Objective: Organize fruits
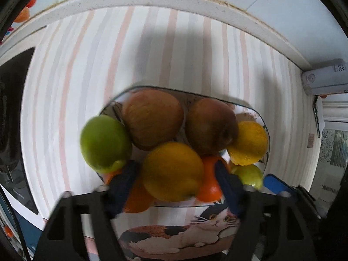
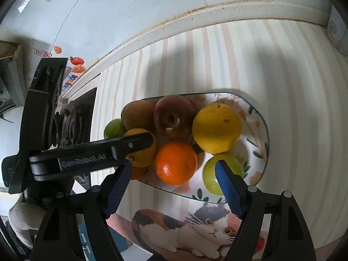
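While the plate (image 2: 258, 117) of fruit sits on the striped surface (image 2: 293, 69), left tool (image 1: 176, 174) and right tool (image 2: 174, 171) hover over it, jaws wide, gripping nothing.

All fruit sits in one plate (image 2: 258, 117) on the striped cloth (image 2: 293, 87), wall kerb (image 2: 217, 15) behind it at 12. Seen from my right gripper (image 2: 174, 174): two apples (image 2: 174, 115) at the back of the pile, a round fruit (image 2: 216, 128) at 2 of centre, the orange (image 2: 175, 163) at 6, one small fruit (image 2: 212, 174) at 4, another (image 2: 114, 128) at 9 on the rim. My left gripper (image 2: 139, 145) reaches in from 9, over a fruit (image 2: 143, 154). The printed cat (image 2: 195, 228) lies before the plate at 6. Stove (image 2: 74, 121) off the cloth at 9.
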`<state>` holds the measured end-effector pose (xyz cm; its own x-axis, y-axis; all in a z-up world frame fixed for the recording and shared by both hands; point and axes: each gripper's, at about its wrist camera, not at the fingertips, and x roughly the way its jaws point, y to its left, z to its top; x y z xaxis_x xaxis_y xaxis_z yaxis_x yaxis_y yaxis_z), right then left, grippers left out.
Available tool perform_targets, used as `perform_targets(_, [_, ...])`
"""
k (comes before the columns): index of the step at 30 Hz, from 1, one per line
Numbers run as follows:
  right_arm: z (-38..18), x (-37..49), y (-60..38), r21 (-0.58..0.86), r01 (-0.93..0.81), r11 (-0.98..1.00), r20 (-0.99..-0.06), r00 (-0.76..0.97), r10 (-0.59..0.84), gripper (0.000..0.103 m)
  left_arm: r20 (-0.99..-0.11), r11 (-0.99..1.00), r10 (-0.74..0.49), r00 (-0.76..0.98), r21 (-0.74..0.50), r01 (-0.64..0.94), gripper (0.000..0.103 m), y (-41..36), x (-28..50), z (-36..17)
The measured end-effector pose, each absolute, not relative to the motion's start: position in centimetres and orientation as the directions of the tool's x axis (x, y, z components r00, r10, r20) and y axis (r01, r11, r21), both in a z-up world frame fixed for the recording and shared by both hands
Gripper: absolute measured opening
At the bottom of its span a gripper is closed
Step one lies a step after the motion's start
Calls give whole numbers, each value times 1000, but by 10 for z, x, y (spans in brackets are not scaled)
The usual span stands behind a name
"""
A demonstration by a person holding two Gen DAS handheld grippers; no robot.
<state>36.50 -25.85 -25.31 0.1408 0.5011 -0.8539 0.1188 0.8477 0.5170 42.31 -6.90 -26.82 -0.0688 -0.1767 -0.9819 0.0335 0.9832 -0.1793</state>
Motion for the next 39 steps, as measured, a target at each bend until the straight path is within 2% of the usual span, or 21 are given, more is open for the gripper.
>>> perform_targets(3, [-244, 360, -262, 470, 119, 874, -879, 149, 453, 91, -983, 983, -179, -46, -180, 34, 80, -66, 422, -261])
perform_targets(4, [-241, 359, -263, 453, 114, 884, -888, 152, 435, 92, -984, 984, -175, -35, -176, 36, 80, -64, 421, -257])
perform_targets(6, [-236, 357, -261, 383, 106, 918, -919, 148, 367, 92, -986, 985, -165, -14, -165, 45, 89, -62, 418, -250])
perform_targets(13, [-222, 333, -260, 256, 87, 963, -956, 172, 239, 94, -991, 998, -28, 134, -21, 53, 90, -46, 383, -218])
perform_targets(17, [-217, 316, -263, 193, 92, 977, -968, 181, 174, 94, -982, 998, 6, 189, 17, 54, 90, -38, 359, -204])
perform_targets(29, [-161, 279, -267, 159, 80, 984, -950, 284, 131, 95, -947, 997, 25, 321, 48, 63, 90, -42, 305, -156])
perform_targets(39, [-88, 237, -264, 161, 34, 986, -912, 388, 136, 94, -914, 994, -39, 404, 7, 111, 90, -51, 260, -99])
